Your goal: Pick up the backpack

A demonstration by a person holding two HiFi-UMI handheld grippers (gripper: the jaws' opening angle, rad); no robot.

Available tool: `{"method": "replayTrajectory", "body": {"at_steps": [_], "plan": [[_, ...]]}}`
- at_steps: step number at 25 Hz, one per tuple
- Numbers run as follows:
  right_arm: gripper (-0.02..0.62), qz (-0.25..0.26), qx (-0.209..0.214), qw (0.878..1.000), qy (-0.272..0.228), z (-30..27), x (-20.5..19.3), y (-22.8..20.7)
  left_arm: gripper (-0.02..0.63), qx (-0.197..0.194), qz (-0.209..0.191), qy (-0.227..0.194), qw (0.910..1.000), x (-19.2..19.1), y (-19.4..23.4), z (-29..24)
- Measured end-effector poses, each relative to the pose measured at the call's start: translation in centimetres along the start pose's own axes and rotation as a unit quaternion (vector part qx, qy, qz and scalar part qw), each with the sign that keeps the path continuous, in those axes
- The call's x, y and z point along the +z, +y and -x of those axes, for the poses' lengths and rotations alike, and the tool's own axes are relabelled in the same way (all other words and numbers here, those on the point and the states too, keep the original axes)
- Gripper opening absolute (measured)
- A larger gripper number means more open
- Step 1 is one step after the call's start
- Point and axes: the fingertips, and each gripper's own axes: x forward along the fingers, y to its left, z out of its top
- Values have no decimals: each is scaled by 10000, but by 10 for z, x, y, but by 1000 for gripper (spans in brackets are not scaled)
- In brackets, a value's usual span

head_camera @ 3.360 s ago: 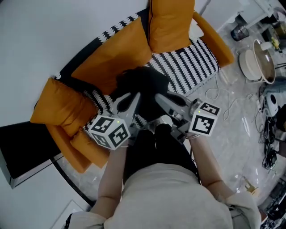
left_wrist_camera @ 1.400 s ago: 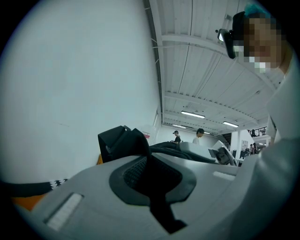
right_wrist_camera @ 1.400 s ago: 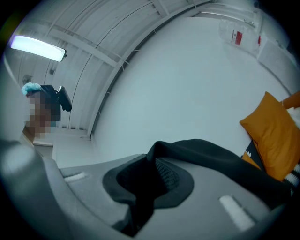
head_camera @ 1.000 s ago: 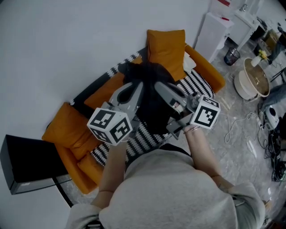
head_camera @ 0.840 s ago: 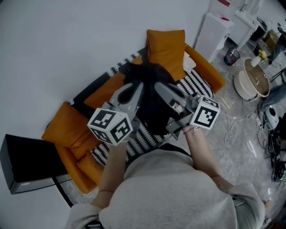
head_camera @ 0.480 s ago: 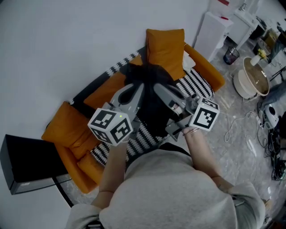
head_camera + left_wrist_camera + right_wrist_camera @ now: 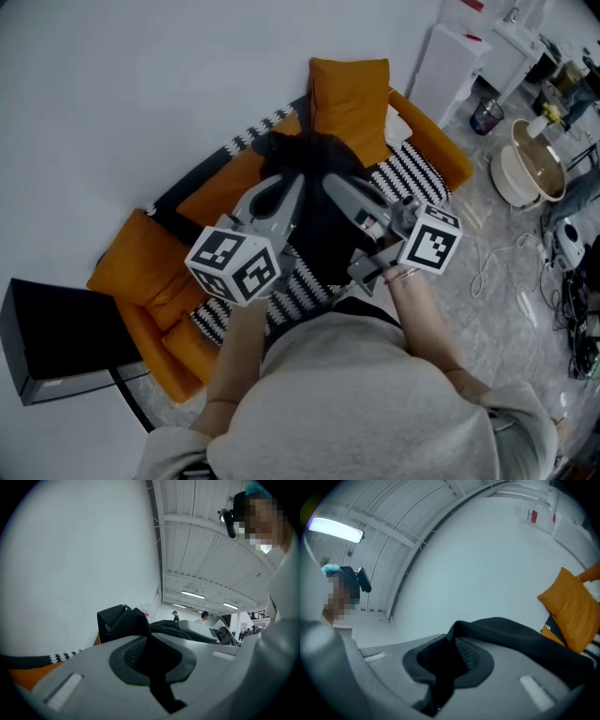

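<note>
Overhead, the left gripper (image 7: 281, 192) and right gripper (image 7: 339, 192) are holding the black fabric backpack (image 7: 314, 225) above the orange cushioned sofa (image 7: 141, 272). Left gripper view: jaws are clenching its strap (image 7: 117, 620), rising toward eleven o'clock. Right gripper view: jaws are pinching its fabric, trailing toward three o'clock.

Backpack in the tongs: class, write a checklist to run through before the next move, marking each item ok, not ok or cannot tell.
1. Grip of left tongs on the backpack strap: ok, shut on it.
2. Grip of right tongs on its black fabric: ok, shut on it.
3. One grip on each side of the bag's top: ok.
4. Bag clear of the sofa seat: cannot tell from overhead.
5. Floor right of the sofa free: not ok, a cable and a pot are there.
</note>
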Motion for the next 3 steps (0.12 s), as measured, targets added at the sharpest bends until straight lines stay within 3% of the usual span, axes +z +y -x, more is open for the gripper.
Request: {"method": "replayTrajectory", "body": {"at_steps": [3], "plan": [[43,-87,-43,10000,6,-2,-2,-5,15,3,4,79,10000,-1,3,0]]}}
